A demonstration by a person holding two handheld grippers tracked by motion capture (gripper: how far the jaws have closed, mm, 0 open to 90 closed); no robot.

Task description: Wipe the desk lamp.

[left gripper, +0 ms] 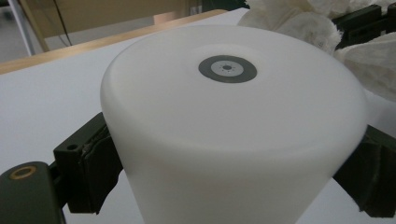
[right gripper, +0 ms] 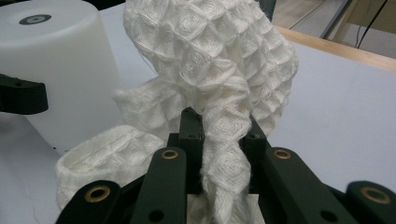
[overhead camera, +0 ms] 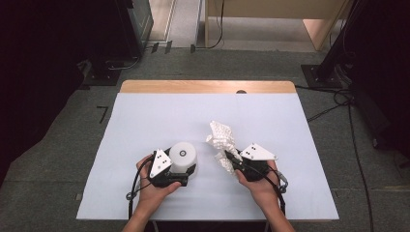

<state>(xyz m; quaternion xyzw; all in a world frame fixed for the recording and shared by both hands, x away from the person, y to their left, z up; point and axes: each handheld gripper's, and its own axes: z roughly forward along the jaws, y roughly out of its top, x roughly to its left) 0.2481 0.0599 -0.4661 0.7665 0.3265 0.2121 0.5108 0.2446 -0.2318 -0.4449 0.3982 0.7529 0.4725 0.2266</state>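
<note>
A white cup [overhead camera: 183,155] stands upside down on the white table cover, a grey ring mark on its base [left gripper: 227,68]. My left gripper [overhead camera: 186,166] is shut on the cup, a black jaw pressing each side of its wall [left gripper: 88,163]. A white waffle-weave cloth [overhead camera: 222,140] sits bunched to the right of the cup. My right gripper [overhead camera: 231,158] is shut on a twisted fold of that cloth [right gripper: 224,140], which rises and billows above the jaws. The cup [right gripper: 56,70] stands just left of the cloth in the right gripper view.
The white cover [overhead camera: 159,116] lies over a wooden table whose far edge [overhead camera: 208,86] shows bare. Grey carpet surrounds it, with cables [overhead camera: 338,96] at the right and stand bases behind. Both hands rest near the front edge.
</note>
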